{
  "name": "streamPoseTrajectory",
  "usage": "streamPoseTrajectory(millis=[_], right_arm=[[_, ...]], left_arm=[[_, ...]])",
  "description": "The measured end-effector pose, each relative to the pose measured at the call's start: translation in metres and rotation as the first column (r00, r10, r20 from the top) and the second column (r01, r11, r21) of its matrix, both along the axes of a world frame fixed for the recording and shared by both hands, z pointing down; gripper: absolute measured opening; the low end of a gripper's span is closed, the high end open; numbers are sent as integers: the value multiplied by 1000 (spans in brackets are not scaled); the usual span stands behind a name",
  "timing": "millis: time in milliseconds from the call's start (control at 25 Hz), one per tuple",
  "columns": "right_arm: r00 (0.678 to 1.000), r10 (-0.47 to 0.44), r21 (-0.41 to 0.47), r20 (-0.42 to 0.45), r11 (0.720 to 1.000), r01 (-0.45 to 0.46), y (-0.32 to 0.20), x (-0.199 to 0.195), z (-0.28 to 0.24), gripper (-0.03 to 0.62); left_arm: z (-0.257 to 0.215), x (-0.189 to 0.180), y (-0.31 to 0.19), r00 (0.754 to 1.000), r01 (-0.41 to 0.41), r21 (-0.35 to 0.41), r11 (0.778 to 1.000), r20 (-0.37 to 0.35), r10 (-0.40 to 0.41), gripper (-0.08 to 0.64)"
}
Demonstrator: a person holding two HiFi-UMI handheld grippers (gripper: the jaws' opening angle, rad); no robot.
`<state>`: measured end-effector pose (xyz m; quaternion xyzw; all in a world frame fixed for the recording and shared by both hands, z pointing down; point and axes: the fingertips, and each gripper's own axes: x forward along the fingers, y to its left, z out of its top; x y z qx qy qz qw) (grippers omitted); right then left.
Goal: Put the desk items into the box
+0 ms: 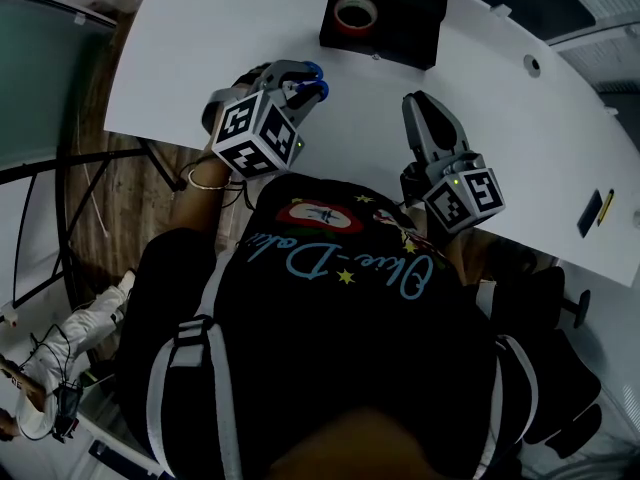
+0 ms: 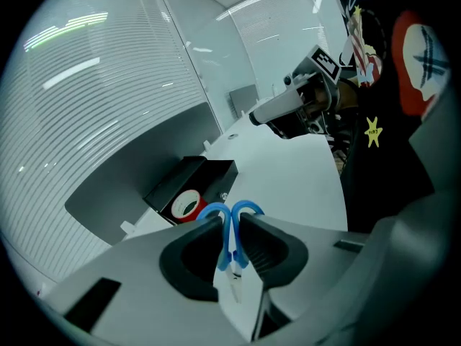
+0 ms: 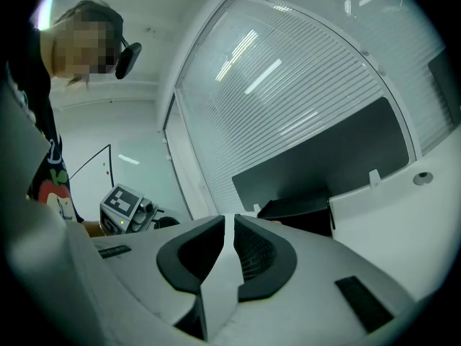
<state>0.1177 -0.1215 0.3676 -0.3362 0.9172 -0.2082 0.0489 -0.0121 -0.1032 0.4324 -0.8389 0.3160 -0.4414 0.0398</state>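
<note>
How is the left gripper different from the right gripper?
The left gripper's jaws pinch blue scissors; the right gripper's jaws are together, holding nothing. The left gripper tilts down toward the desk; the right gripper points level. Both are grey.

Blue-handled scissors [image 2: 232, 225]; black box [image 1: 405, 23]; red tape roll [image 1: 354, 14]; white desk [image 1: 200, 58]; brown wood-grain floor [image 1: 130, 203].

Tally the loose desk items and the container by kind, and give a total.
blue-handled scissors: 1
red roll of tape: 1
black rectangular box: 1
Total: 3
</note>
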Motion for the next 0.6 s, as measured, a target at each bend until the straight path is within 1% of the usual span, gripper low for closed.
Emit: streamPoseTrajectory(millis=[400, 600], right_arm=[[1000, 8, 15, 3, 1000, -8, 9, 41, 0, 41], [999, 32, 18, 4, 999, -32, 13, 77, 2, 40]], left_arm=[[-4, 28, -5, 998, 10, 64, 998, 55, -14, 106], [-4, 54, -11, 997, 6, 85, 996, 73, -12, 104]])
